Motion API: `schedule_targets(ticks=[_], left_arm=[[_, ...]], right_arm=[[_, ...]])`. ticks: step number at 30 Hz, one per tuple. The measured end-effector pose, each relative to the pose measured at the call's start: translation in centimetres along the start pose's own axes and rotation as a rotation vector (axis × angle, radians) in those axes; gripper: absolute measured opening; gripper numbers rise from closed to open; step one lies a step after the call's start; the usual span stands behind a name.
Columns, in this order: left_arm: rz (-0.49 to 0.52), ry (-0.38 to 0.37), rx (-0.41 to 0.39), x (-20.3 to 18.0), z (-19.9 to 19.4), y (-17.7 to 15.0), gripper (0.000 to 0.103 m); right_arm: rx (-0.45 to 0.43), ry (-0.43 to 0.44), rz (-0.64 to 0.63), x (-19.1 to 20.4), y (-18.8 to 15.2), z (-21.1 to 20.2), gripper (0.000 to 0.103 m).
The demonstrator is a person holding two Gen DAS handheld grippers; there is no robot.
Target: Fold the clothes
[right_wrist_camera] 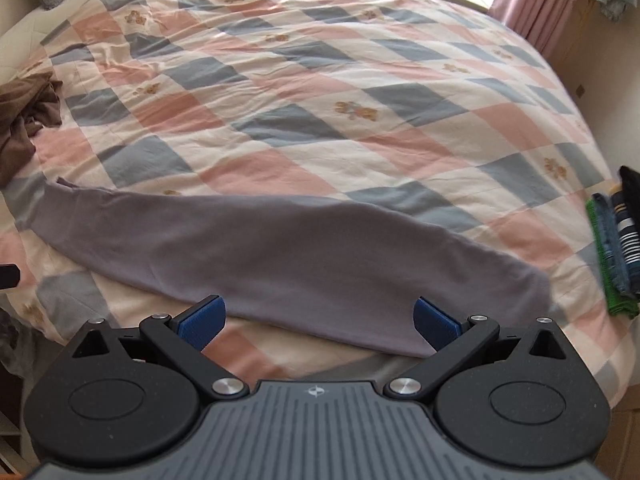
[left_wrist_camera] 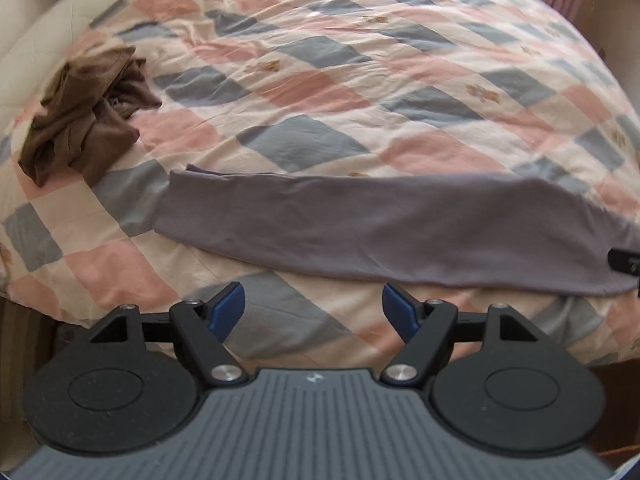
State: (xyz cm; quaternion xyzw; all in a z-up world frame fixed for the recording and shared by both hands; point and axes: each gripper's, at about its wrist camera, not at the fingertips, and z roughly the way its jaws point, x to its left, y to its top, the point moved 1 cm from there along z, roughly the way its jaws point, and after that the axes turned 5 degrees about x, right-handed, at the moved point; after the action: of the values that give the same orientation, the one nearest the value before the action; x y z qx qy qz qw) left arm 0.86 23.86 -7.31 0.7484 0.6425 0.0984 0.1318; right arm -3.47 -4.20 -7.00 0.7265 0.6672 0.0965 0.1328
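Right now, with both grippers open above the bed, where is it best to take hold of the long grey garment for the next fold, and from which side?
Probably by its two short ends. The grey garment lies flat as a long folded strip across the checked quilt, with its long edge nearest the grippers. The left gripper could pinch the end by the crumpled brown garment, the right gripper the end by the stacked clothes, each coming from the near side.

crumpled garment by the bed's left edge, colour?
Brown garment; clearest in the left wrist view.

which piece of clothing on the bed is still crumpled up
The brown garment, bunched in a heap near the bed's left edge. The grey garment lies flat as a long folded strip, and the stack of clothes at the right edge is folded.
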Motion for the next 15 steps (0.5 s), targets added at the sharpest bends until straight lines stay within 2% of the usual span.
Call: schedule_targets(ticks=[6,9,15], left_arm=[[-0.252,-0.150,0.035,11.5,6.6,0.2,0.072],[-0.394,-0.240,0.024,16.0,10.4,-0.1,0.070],[-0.594,-0.339,-0.019,21.3,17.8,-0.7,0.065]], right_arm=[[0.120,0.069,0.051,6.9,0.7,5.9,0.103],[0.164,0.088,0.069,9.3,0.8,9.0,0.103],[0.223,0.115,0.082,12.9,0.4,14.4,0.103]])
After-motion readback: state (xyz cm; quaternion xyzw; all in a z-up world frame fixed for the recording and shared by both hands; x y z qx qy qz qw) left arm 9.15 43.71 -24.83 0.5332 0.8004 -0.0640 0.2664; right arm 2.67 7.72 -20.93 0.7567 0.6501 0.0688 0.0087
